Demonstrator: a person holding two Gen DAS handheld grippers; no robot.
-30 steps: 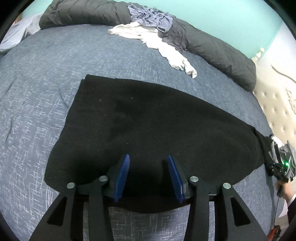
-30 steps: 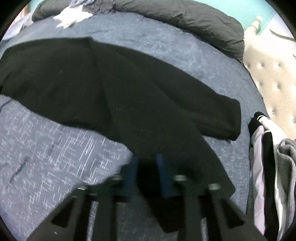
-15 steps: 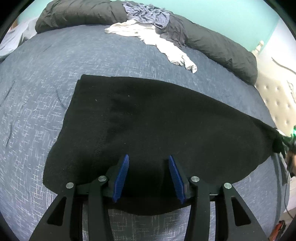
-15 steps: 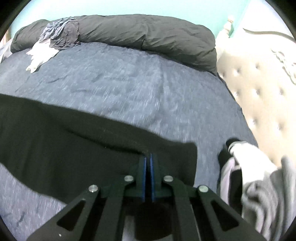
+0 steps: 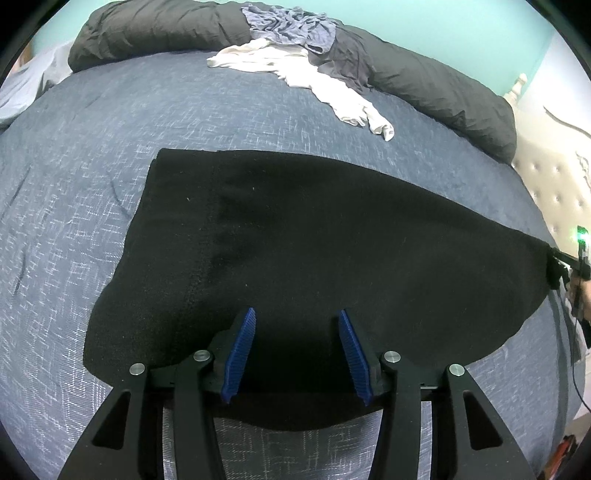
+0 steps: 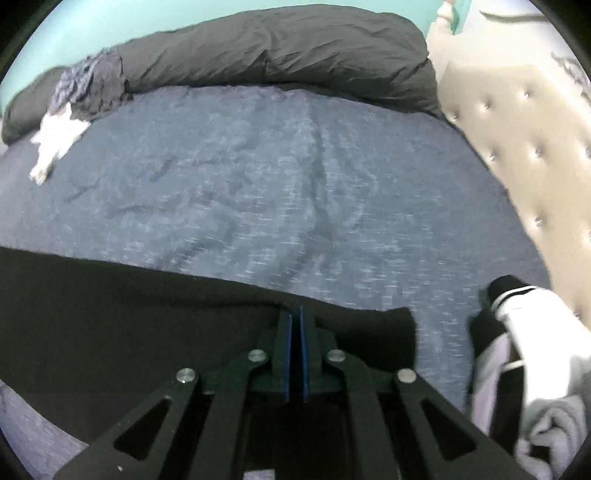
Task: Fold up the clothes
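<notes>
Your black garment (image 5: 314,258) lies spread across the bed (image 5: 74,206), pulled out long toward the right. Your right gripper (image 6: 294,314) pinches its end, fingers closed on the cloth; your left gripper (image 5: 295,332) hovers over the near edge, fingers wide. White garment (image 5: 317,77) and blue-grey garment (image 5: 291,26) lie crumpled; a stack (image 6: 517,350) sits near the headboard (image 6: 517,129).

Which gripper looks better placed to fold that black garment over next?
Probably the right gripper: its jaws are shut on the black garment's edge. The left gripper hangs open above it, gripping nothing.
</notes>
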